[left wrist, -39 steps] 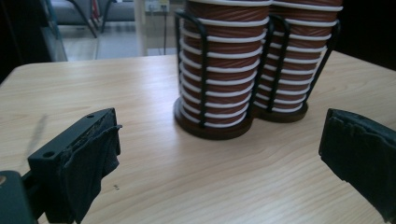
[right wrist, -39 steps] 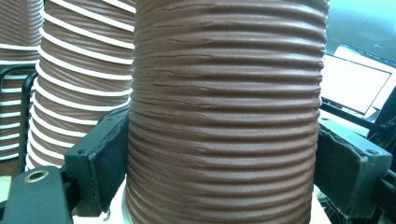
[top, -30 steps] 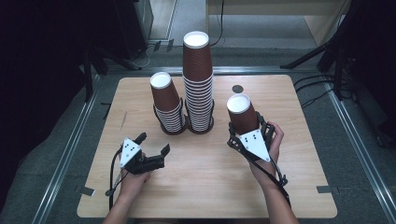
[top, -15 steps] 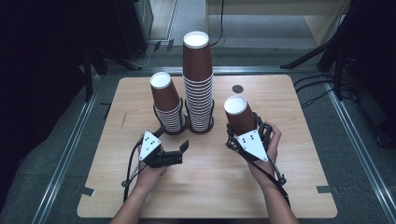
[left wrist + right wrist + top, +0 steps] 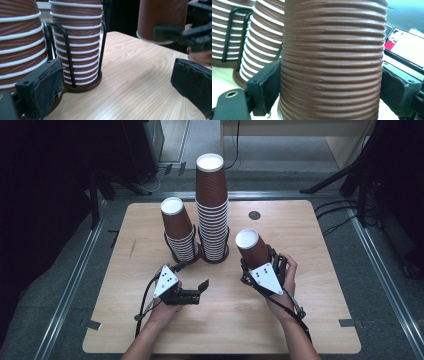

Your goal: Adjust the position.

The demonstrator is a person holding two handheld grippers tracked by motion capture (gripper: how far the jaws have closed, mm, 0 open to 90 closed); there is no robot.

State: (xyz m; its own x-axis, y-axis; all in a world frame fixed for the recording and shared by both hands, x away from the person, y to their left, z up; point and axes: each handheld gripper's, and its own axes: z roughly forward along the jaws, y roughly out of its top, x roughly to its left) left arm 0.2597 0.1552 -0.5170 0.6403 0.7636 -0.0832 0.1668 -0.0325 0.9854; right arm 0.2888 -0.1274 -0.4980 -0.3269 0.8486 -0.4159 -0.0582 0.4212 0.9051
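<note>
Standing upside down in black wire holders on the wooden table (image 5: 310,320), a short cup stack (image 5: 179,231) and a tall cup stack (image 5: 212,207) rise side by side. Just in front of the short one, the left gripper (image 5: 199,290) hovers, jaws spread wide and empty. To the right, the right gripper (image 5: 258,270) clamps a single brown ribbed cup (image 5: 252,248), inverted, just beside the tall stack.

Your worktop (image 5: 300,320) sits evenly lit from above with soft, short shadows, while the surroundings fall dark. Up close, the near tongs pads blur, and a bright screen (image 5: 405,45) glares, washed out, behind.
</note>
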